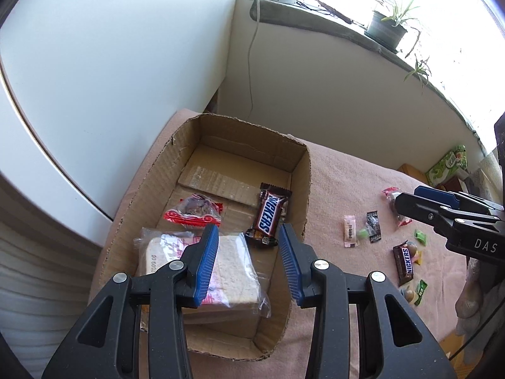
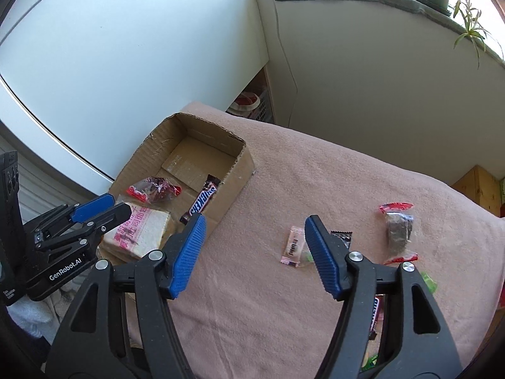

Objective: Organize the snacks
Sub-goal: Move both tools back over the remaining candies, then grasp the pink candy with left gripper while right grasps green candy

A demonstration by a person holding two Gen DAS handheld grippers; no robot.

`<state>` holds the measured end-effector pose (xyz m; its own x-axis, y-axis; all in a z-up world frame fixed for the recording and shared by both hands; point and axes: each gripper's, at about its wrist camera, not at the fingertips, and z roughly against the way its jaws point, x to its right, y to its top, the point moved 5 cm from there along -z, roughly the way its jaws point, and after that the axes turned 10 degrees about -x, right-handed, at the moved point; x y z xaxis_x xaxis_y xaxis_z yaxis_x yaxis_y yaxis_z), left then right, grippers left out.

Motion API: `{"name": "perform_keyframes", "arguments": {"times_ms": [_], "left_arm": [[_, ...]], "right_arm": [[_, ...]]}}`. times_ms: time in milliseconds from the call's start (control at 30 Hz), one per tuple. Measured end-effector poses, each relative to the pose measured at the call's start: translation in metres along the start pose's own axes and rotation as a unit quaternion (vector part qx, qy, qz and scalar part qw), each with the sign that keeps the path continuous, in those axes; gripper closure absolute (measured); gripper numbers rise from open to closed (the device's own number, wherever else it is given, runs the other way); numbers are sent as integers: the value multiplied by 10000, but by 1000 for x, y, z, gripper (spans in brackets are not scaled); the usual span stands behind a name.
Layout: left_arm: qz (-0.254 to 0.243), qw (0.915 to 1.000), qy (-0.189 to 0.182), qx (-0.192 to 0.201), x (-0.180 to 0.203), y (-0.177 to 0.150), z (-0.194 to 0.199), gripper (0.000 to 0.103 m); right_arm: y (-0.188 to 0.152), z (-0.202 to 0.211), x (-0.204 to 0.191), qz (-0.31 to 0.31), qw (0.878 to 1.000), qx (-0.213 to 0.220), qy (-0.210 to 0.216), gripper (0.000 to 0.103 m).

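Both hand-held grippers, left and right, gape empty; the pink candy sachet looks light and crinkly, best pinched across its middle

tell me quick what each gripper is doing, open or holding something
Left gripper: open, empty, above the brown cardboard box.
Right gripper: open, empty, over the pink cloth.

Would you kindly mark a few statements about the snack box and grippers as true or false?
1. The brown cardboard box holds a Snickers bar. True.
2. The clear-wrapped bread slice lies on the pink cloth. False: it lies inside the box.
3. The right gripper grips a candy. False: its jaws are open and empty.
4. A pale pink candy sachet lies on the cloth. True.
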<state>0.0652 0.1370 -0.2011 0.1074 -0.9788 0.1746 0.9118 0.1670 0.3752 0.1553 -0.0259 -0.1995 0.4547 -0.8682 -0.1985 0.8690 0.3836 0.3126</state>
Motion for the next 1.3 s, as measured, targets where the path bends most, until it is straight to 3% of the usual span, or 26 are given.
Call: {"name": "perform_keyframes", "arguments": {"times_ms": [367, 600, 1000, 1167, 1300], "left_arm": [[-441, 9978, -371, -329, 53, -27, -12, 65], [-774, 9934, -595, -606, 90, -37, -28, 65], [-886, 9905, -591, -865, 124, -26, -67, 65], [-782, 9912, -520, -933, 131, -12, -86, 65], [-798, 9907, -485, -992, 138, -5, -100, 65]], "right_arm": [[-92, 23, 104, -867, 9945, -82, -588, 35], [-145, 25, 145, -1286, 9873, -299, -882, 35], [-195, -2, 166, -2091, 9738, -690, -561, 35], [-205, -18, 167, -2343, 9675, -855, -416, 47], [-208, -25, 167, -2431, 9649, -918, -383, 49]]}}
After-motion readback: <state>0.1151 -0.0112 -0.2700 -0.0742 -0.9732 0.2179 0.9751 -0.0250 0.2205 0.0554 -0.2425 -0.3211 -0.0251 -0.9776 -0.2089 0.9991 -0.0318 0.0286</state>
